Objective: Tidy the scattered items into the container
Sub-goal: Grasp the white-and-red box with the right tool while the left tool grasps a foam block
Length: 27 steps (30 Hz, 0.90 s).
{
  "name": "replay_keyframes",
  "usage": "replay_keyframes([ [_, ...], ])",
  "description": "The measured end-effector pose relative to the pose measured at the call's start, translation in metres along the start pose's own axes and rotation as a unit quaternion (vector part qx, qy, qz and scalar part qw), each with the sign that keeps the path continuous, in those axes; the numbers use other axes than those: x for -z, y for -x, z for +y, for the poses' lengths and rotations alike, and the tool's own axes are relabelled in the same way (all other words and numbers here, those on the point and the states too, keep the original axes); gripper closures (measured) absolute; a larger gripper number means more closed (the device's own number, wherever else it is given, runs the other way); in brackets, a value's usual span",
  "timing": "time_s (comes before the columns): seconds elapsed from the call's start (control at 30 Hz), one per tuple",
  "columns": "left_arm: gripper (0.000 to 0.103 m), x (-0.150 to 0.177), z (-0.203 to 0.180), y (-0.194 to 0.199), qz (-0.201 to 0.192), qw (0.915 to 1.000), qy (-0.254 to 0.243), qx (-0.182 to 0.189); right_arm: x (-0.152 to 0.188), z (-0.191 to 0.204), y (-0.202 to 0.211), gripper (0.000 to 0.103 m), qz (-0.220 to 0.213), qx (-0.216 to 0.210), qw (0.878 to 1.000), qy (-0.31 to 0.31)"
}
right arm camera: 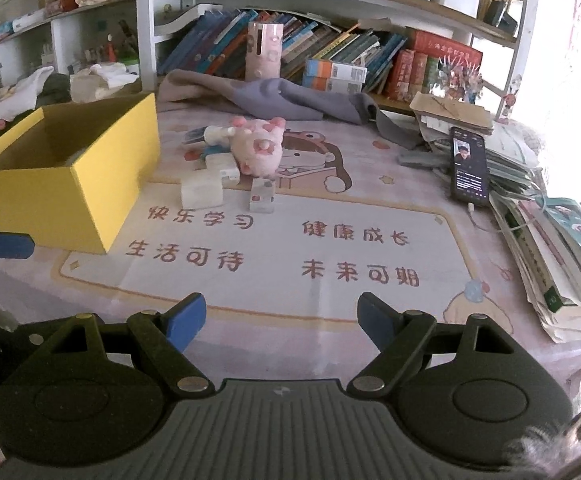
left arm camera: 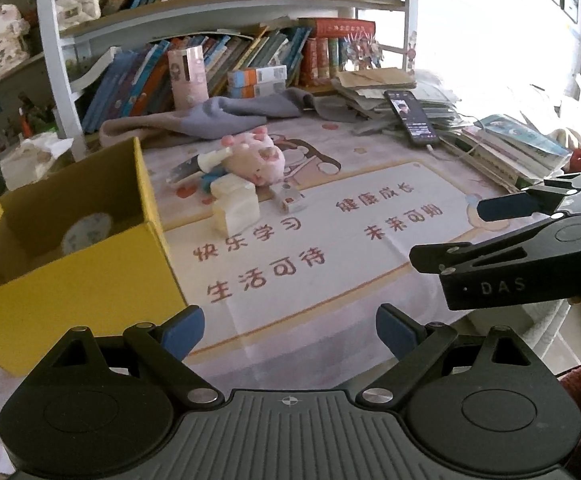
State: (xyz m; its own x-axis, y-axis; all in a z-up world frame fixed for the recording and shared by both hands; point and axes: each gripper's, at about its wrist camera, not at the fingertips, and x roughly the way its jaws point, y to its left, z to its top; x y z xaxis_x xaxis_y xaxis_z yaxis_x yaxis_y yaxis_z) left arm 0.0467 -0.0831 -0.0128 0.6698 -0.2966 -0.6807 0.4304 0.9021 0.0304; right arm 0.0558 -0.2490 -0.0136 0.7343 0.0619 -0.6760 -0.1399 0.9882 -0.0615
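So, left wrist view first: the left gripper hangs with its jaws spread wide and nothing between them, low over the printed desk mat. The yellow box sits just to its left, open on top, with some round pale thing already lying inside. The scattered bits are piled up past the box: a pink plush toy that should be light and squishy, so pinch it across the body, and a white block touching it, which looks stiff and maybe a bit slick; I'd grab it across the flat sides. A small white box lies tipped over just beside them. The right gripper pokes in from the right, also spread open and empty.

Right wrist view: same story, jaws apart over the mat, nothing held. Here the pile sits between the box and the mat's bear drawing. A gray cloth is draped behind the plush, and a phone with its cable leans on a messy stack of books, well off to the right. Nothing really blocks the reach, though the items overlap, so pulling one could drag another.
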Motion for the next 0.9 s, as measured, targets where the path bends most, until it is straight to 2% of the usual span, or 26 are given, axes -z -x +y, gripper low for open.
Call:
replay_keyframes([
  [0.2,0.008,-0.022,-0.007,-0.022,0.001,0.9999,-0.001,-0.012,-0.022,-0.021,-0.024,0.021,0.001,-0.021,1.0,0.007],
  [0.47,0.008,-0.052,-0.013,-0.058,0.0,0.9986,0.002,-0.052,-0.051,-0.046,-0.06,0.023,0.002,-0.062,0.998,0.028],
  [0.7,0.008,-0.072,-0.011,-0.091,0.022,0.9954,0.034,-0.087,-0.074,-0.066,-0.092,0.023,0.001,-0.099,0.994,0.046],
  [0.9,0.008,-0.085,-0.018,-0.115,0.038,0.9916,0.037,-0.118,-0.09,-0.079,-0.123,0.023,0.006,-0.131,0.99,0.051],
])
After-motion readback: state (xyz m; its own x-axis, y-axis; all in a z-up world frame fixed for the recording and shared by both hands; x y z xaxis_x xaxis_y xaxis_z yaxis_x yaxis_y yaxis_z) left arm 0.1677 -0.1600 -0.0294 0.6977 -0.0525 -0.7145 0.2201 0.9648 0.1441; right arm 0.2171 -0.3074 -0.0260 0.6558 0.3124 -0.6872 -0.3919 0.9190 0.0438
